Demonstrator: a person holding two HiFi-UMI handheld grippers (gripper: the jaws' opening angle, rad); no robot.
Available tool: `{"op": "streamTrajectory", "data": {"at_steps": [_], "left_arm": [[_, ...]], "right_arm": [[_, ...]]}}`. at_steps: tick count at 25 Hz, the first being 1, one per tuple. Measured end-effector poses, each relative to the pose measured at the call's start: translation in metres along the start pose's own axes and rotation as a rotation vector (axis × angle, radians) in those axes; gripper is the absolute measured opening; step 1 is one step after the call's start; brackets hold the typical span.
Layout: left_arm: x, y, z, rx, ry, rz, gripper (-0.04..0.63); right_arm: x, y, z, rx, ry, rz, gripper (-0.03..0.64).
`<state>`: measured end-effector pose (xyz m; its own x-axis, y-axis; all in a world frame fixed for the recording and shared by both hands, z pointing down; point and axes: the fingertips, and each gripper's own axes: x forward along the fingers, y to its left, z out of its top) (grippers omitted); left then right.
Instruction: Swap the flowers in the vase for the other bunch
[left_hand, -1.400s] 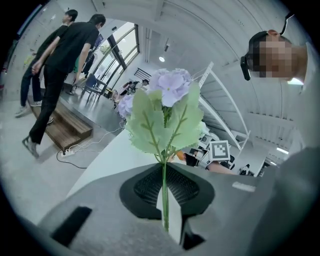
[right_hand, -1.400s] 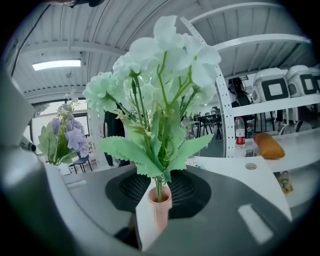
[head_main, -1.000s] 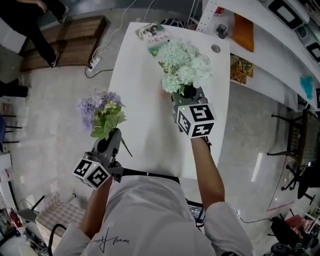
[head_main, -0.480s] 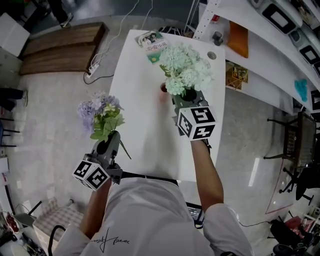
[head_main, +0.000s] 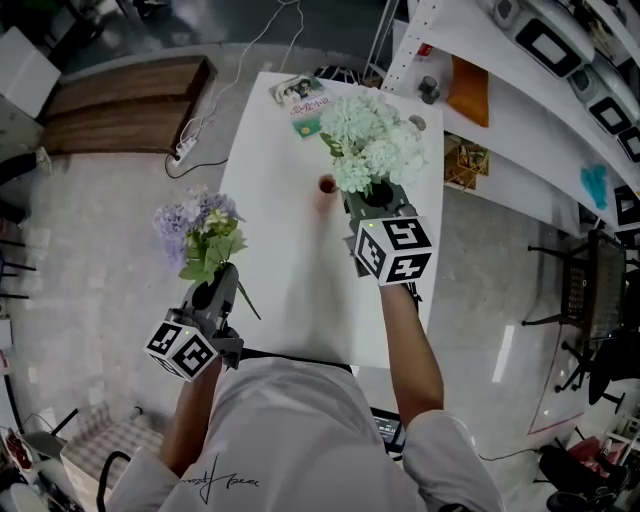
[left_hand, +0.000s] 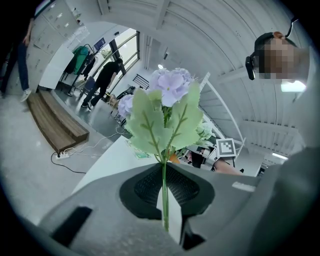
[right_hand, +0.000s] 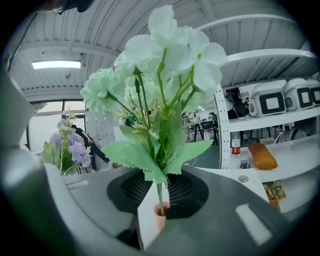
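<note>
My left gripper (head_main: 218, 283) is shut on the thin stem of the purple flower bunch (head_main: 200, 225), held upright off the table's left edge; the stem (left_hand: 164, 195) runs between the pads. My right gripper (head_main: 378, 195) holds the white-green flower bunch (head_main: 370, 140) above the white table (head_main: 270, 250). Its jaws are closing with the stems (right_hand: 159, 192) between them. The small pink vase (head_main: 326, 186) stands empty on the table just left of that gripper. In the right gripper view the vase (right_hand: 160, 220) shows below the stem ends.
A booklet (head_main: 303, 95) lies at the table's far end. White shelving (head_main: 520, 120) with an orange item (head_main: 463, 78) runs along the right. A wooden bench (head_main: 120, 95) and a power strip with cable (head_main: 185, 150) are on the floor at left.
My right gripper has risen with the white-green bunch, and the pink vase now shows uncovered beside it. The left gripper with the purple bunch has stayed put.
</note>
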<state>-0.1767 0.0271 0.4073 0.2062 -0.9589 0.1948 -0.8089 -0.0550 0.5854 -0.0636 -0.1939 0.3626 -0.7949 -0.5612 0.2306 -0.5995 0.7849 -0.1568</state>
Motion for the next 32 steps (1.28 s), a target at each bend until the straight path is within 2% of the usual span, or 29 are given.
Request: {"op": "streamTrajectory", "data": {"at_steps": [17,32], "left_arm": [[0.002,-0.006,0.009,-0.01,-0.031,-0.032,0.02],[0.028,-0.029,0.02,0.019,-0.044,-0.115,0.02]], "right_arm": [[-0.019,0.006,0.027,-0.008,-0.056,-0.002,0.078],[-0.05,-0.001,0.029,-0.018,-0.051,-0.041,0.078]]}}
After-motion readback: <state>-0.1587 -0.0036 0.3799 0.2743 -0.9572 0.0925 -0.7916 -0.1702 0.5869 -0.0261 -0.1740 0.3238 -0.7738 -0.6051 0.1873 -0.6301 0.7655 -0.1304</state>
